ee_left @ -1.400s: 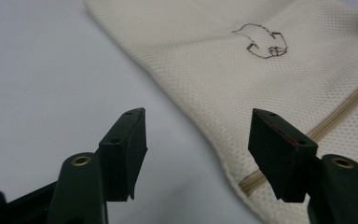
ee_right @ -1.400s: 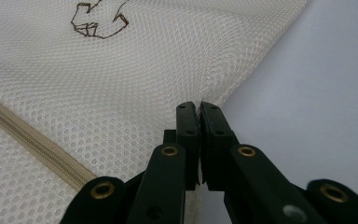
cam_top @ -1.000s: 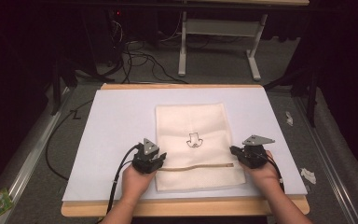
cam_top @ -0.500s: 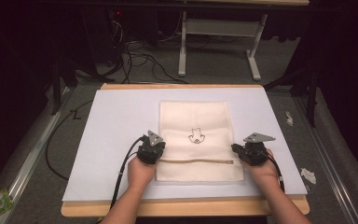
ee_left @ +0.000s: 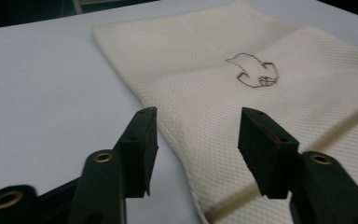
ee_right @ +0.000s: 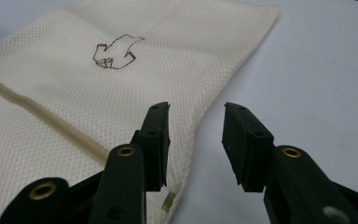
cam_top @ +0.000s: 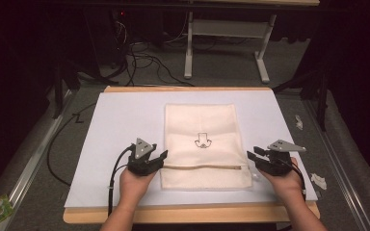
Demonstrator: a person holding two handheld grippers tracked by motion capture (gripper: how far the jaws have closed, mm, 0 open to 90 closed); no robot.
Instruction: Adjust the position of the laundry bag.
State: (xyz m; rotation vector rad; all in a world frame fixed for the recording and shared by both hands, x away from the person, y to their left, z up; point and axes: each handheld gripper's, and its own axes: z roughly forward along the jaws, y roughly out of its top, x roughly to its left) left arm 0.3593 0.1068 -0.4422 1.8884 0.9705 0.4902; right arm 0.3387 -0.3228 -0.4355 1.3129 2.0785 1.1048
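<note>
Nothing grasped yet. Cream cloth bag [cam_top: 203, 144] flat mid-desk [cam_top: 125, 115], zipper [cam_top: 204, 167] near. Left hand-held gripper [cam_top: 160, 157] and right hand-held gripper [cam_top: 251, 156] agape at its side edges; gripping and lifting remain.

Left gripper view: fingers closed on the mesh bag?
No: the left gripper has its fingers spread apart, straddling the cream mesh bag's edge with nothing pinched between them.
</note>
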